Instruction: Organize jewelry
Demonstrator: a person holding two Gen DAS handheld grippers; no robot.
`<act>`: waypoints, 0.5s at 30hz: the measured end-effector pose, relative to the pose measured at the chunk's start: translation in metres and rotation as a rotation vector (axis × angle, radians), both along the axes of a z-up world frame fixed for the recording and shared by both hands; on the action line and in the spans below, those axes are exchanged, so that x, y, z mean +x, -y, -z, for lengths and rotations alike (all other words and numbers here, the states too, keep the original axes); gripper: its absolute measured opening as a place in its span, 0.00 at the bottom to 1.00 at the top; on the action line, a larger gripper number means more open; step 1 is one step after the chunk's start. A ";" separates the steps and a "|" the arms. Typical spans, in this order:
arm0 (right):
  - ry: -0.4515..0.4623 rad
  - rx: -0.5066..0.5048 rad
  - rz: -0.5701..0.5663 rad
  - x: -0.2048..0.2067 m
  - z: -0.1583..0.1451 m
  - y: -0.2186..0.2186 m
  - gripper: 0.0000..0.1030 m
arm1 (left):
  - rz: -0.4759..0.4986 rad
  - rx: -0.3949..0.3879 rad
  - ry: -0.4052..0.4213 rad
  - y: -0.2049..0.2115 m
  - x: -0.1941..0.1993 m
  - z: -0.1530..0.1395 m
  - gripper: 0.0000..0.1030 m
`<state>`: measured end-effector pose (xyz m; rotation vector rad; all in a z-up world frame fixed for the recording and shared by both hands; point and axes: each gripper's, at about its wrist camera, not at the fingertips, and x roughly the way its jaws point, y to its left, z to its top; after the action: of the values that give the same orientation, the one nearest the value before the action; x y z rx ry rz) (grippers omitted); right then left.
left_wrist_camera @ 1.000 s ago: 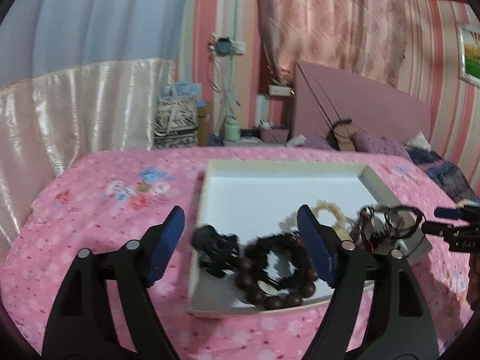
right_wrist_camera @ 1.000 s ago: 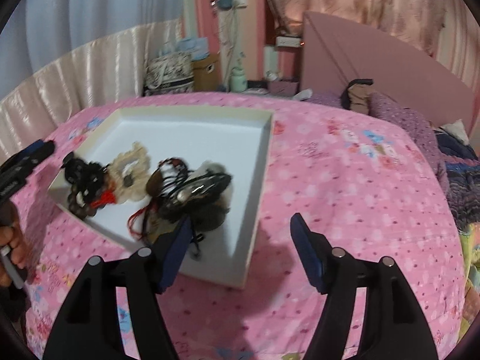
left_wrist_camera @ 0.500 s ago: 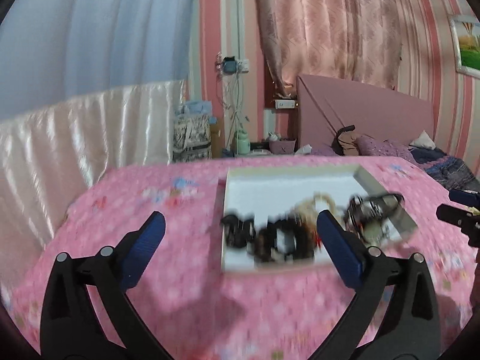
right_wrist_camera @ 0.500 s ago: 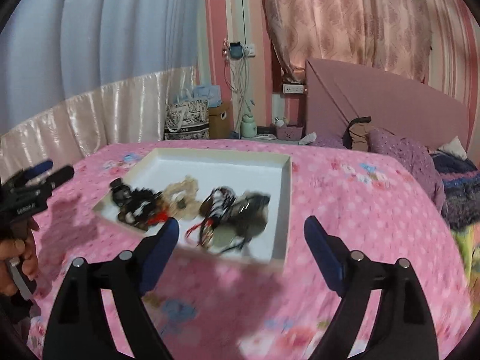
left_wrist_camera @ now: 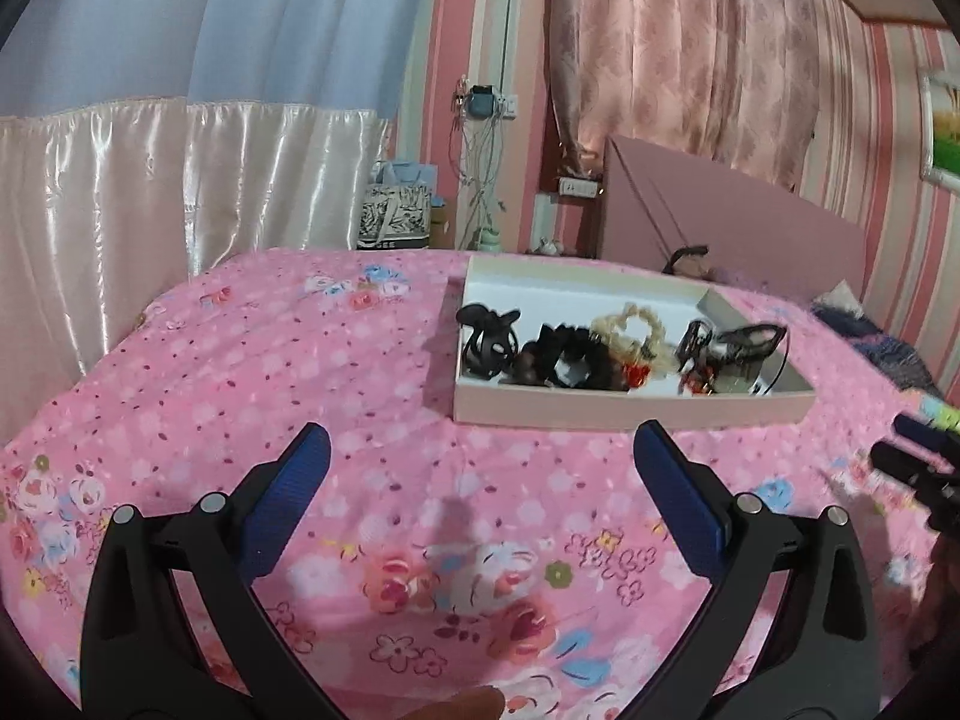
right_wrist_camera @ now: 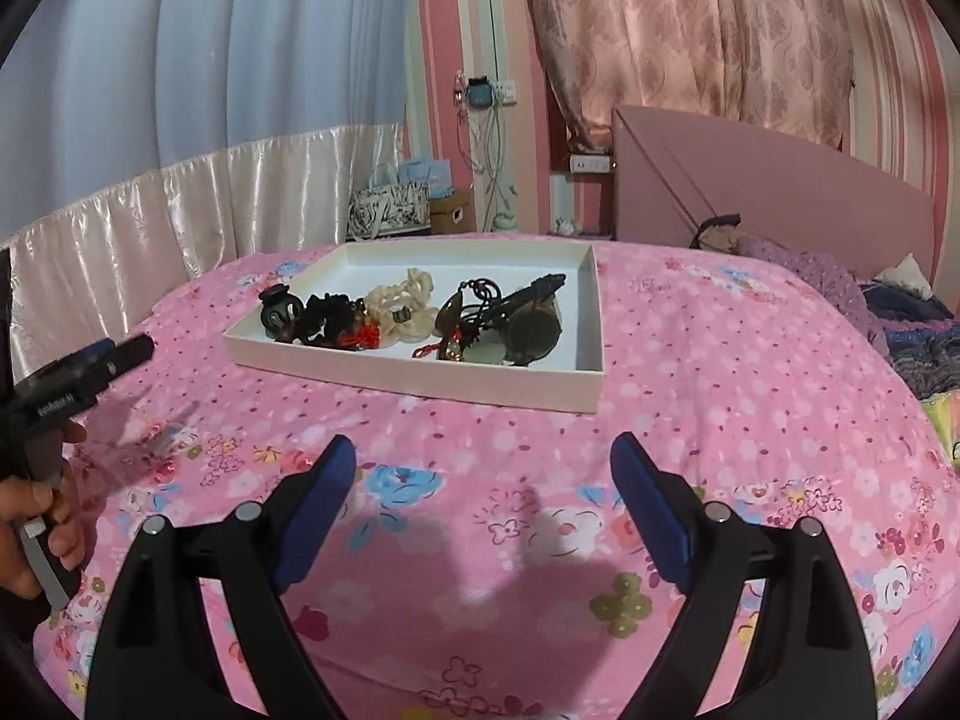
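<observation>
Left wrist view: you are holding the left gripper (left_wrist_camera: 480,468) above the pink bedspread (left_wrist_camera: 300,372), its fingers spread wide and gripping nothing. Your right gripper (right_wrist_camera: 483,468) is hovering likewise, fingers splayed and empty. Both are sitting well apart from the white tray (right_wrist_camera: 420,369), where the jewelry (right_wrist_camera: 414,315) is lying bunched along the near side: dark beads, a cream bracelet, black cords.

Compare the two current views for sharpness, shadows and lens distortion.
Left wrist view: tray contents slightly smeared, right gripper blurred at the edge, soft shadow on the bedspread, curtains bowed by fisheye. Right wrist view: sharper tray, gripper shadows on the bedspread, same bowing, dark corners.
</observation>
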<state>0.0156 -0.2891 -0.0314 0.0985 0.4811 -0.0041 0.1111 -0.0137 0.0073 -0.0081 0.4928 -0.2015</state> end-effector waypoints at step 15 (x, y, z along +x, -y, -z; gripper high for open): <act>0.021 0.002 0.017 -0.003 0.002 0.001 0.92 | 0.035 0.134 0.077 0.029 -0.015 -0.001 0.97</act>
<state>0.0129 -0.2903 -0.0339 0.1043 0.4596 -0.0196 0.0966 -0.0431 0.0087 0.1388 0.4290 -0.2016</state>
